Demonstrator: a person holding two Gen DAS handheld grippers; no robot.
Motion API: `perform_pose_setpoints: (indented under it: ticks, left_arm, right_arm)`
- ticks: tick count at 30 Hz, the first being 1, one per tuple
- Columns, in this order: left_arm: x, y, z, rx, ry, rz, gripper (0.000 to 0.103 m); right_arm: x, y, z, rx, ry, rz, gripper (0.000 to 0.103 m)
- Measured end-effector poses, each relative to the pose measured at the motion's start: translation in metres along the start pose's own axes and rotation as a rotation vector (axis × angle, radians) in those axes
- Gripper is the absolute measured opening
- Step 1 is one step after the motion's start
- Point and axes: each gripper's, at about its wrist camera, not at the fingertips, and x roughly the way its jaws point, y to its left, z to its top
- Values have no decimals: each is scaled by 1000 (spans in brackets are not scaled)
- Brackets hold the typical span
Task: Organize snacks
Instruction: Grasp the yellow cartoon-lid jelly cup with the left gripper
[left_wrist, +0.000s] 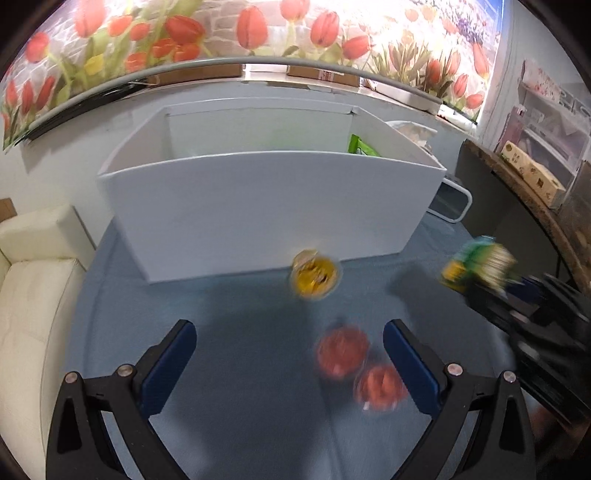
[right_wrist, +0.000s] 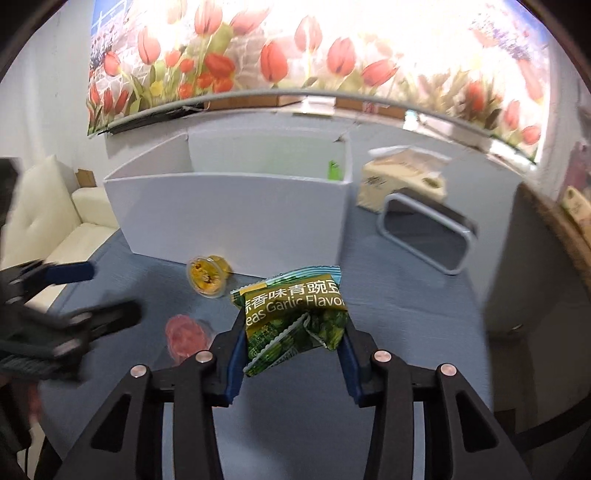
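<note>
Pea packet clamped in right tool; label legible there only.

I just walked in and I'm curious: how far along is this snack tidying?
Early on, it seems. One green packet already sits inside the white box. The right hand-held gripper is shut on a green pea snack bag, lifted off the table. The left hand-held gripper is open over two red jelly cups. Those and the yellow cup remain on the blue tabletop.

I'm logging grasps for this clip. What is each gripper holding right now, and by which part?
The right gripper pinches the green snack packet by its crumpled lower part. The left gripper is open and holds nothing.
</note>
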Motion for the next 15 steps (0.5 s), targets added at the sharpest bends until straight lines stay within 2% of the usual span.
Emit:
perform_pose_setpoints:
  ticks: [7,12,13,14,15]
  left_arm:
    - [51,-25,19,12,48,16,103]
    - [73,-30,26,-16,63,49,102]
    - [75,-31,27,-18,59,65,100]
    - [77,-32,28,-13,59,79,90]
    - [79,-33,28,-7,63,89,76]
  right_arm:
    - [-47,-32,-18,74,-37,-19,47]
    - [-58,-49,-32,132,-40,-21,47]
    - [-61,-52,-35,143,-42,-25,47]
    - [-59,-53,-36,153,-41,-22,47]
    - [-59,-55,-38,171,-41,-14,47]
